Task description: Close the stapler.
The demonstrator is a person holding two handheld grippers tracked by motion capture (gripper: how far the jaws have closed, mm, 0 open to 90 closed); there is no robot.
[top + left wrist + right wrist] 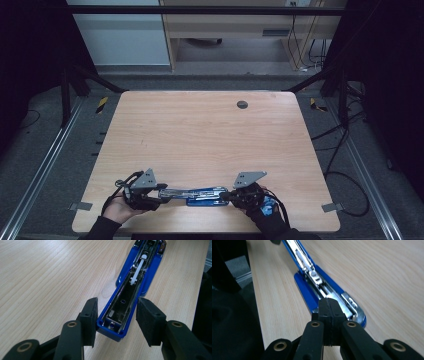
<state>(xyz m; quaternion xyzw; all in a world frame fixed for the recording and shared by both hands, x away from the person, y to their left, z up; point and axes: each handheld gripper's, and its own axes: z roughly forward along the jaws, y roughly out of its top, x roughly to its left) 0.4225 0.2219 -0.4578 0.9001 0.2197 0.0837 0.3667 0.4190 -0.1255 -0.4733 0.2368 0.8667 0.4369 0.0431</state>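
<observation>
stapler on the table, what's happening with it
A person is working on a blue stapler that lies swung open near the front edge of the wooden table, one gripper at each end. The left gripper has its jaws on either side of the lid's end; the left pad touches it, the right pad stands apart. The right gripper is shut, its tip down on the metal end of the base.
</observation>
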